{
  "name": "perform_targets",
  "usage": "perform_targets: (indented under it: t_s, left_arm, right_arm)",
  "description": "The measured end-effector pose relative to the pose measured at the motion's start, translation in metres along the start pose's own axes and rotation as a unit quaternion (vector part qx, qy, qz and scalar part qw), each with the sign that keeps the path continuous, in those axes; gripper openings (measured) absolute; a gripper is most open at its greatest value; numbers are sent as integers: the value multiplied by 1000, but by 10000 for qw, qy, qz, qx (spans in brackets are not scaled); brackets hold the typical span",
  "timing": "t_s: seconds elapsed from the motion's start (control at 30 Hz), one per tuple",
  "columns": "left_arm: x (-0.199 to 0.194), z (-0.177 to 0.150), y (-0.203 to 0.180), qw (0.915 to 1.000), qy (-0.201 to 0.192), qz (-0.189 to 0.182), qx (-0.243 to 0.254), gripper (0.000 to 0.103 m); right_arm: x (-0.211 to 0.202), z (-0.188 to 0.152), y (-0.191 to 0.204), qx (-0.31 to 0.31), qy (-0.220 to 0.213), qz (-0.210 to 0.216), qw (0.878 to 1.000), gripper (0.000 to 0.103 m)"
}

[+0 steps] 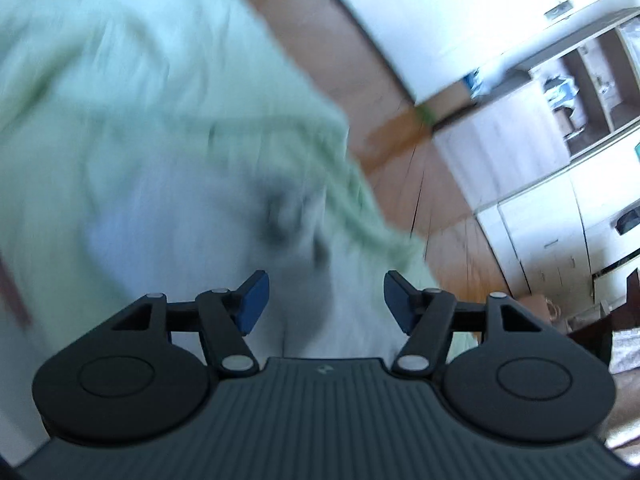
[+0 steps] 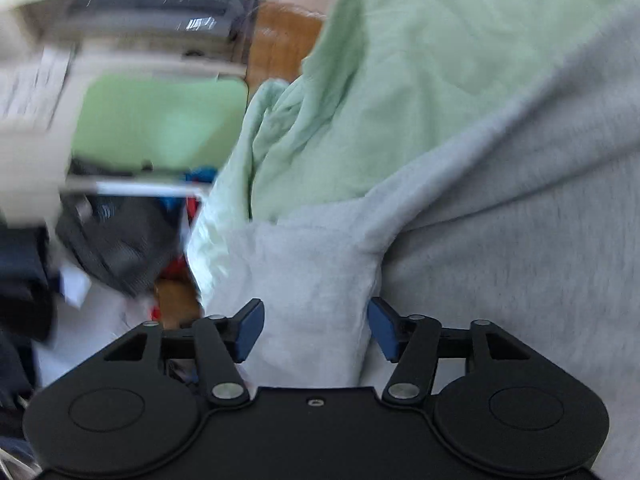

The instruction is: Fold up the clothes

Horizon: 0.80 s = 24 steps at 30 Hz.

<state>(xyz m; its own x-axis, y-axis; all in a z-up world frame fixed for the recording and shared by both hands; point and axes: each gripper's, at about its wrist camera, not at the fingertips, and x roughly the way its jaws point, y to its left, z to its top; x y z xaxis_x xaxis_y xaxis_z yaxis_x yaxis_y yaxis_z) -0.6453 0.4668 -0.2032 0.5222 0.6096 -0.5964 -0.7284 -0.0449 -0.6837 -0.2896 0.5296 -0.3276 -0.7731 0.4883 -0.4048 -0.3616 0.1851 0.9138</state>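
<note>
Two grippers, both with jaws wide, holding nothing. Left gripper [image 1: 326, 300] hovers over a blurred grey garment [image 1: 192, 240] lying on a pale green sheet [image 1: 100, 60]. Right gripper [image 2: 316, 328] straddles a grey fabric fold [image 2: 316, 280], sheet [image 2: 400, 80] behind it.

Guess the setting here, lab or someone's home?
Most likely a home bedroom, though both views are blurred. A grey garment lies on a light green sheet, seemingly a bed; there is a wooden floor, white cabinets with open shelves, and a heap of clothes beside the bed.
</note>
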Motion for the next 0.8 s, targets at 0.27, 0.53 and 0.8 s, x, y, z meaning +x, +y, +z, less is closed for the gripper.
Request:
perform_targets:
  t_s: [0.27,0.53,0.8]
  left_arm:
    - [45,34,-11,9993,-20,4,368,72]
    - [90,67,-21,9973,-40,8,735,9]
    - [83,56,-2,9973,239,-346,596,48]
  right_arm:
    - [41,12,28,-922,-162,-922,9913,65]
    - [41,36,54,-1333,-1175,-901,9800,19]
    - [40,57,39,-647,-704,-961,9908,40]
